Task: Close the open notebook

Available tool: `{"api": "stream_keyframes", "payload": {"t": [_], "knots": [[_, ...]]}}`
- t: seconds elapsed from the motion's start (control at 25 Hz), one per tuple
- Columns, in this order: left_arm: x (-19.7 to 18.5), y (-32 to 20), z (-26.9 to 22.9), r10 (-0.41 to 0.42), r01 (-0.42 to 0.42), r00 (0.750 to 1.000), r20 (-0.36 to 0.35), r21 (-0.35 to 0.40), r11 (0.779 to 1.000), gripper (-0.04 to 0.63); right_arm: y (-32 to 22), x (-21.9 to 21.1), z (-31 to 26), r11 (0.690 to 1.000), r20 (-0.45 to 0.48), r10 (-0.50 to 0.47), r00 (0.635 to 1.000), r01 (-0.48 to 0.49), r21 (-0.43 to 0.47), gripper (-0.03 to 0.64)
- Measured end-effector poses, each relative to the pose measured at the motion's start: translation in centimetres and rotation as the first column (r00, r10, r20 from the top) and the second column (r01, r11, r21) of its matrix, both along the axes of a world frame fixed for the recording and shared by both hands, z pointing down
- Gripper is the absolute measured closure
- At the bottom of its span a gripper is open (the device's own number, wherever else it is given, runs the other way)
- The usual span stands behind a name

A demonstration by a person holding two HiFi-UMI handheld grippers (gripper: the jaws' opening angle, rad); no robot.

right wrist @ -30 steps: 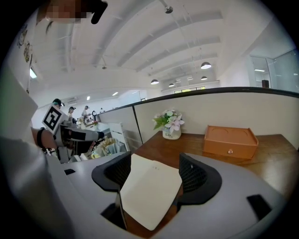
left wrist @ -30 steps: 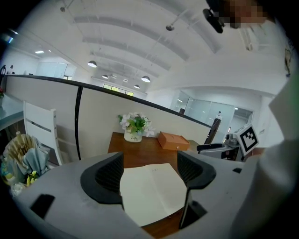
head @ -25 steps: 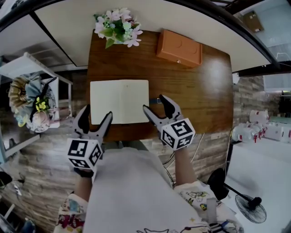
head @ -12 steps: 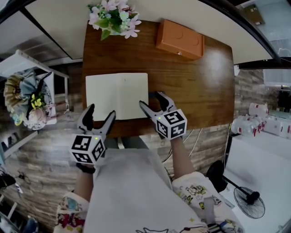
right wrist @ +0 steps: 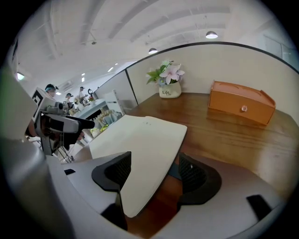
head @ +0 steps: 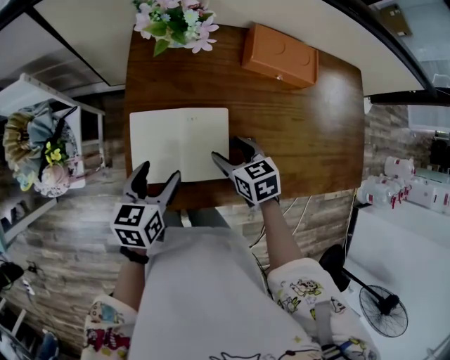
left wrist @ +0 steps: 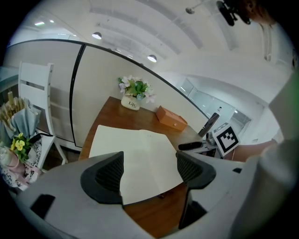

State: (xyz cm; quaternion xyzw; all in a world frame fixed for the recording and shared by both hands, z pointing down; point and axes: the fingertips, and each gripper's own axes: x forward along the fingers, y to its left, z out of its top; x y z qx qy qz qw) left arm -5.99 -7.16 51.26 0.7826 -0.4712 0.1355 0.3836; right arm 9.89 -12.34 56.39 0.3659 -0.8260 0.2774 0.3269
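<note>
The open notebook (head: 179, 144) lies flat with blank cream pages on the wooden table (head: 302, 126), near its front left. My right gripper (head: 230, 151) is open at the notebook's near right corner. In the right gripper view that corner of the notebook (right wrist: 140, 140) lies between the spread jaws of the right gripper (right wrist: 152, 170), and a strip of dark cover shows beside the right jaw. My left gripper (head: 156, 176) is open just off the table's front edge, below the left page. In the left gripper view the notebook (left wrist: 135, 154) lies beyond the left gripper (left wrist: 149, 170), untouched.
An orange box (head: 280, 56) sits at the back of the table and a pot of flowers (head: 172, 20) at the back left corner. A white chair with a bouquet (head: 39, 155) stands left of the table. A wall runs behind the table.
My right gripper has moved left and forward until its jaws straddle the notebook's near right corner. The left gripper has stayed by the front edge.
</note>
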Motion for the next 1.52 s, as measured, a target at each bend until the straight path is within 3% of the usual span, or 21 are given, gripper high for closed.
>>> {"api": "stream_keyframes", "payload": {"t": [0.48,0.84,1.08,1.32,1.52], "knots": [[1.0,1.3,1.6,-0.022,0.018,0.998,-0.055,-0.062,0.998,0.264,0.7,-0.1,2.7,0.993,-0.065,-0.088,0.994,0.081,-0.091,0.333],[0.8,1.9,2.0,-0.062,0.055,0.994,-0.092,-0.08,0.995,0.264,0.7,-0.2,2.9,0.99,-0.083,-0.095,0.992,0.085,-0.11,0.333],[0.6,2.8,2.0,-0.122,0.106,0.98,-0.158,-0.104,0.989,0.264,0.7,0.0,2.9,0.99,-0.085,-0.094,0.992,0.084,-0.114,0.333],[0.4,3.9,2.2,-0.221,0.177,0.932,-0.287,-0.172,0.969,0.264,0.6,-0.2,2.8,0.989,-0.09,-0.096,0.991,0.084,-0.125,0.333],[1.0,4.8,2.7,-0.308,0.219,0.861,-0.405,-0.252,0.943,0.264,0.6,-0.1,2.8,0.989,-0.092,-0.093,0.991,0.081,-0.124,0.333]]}}
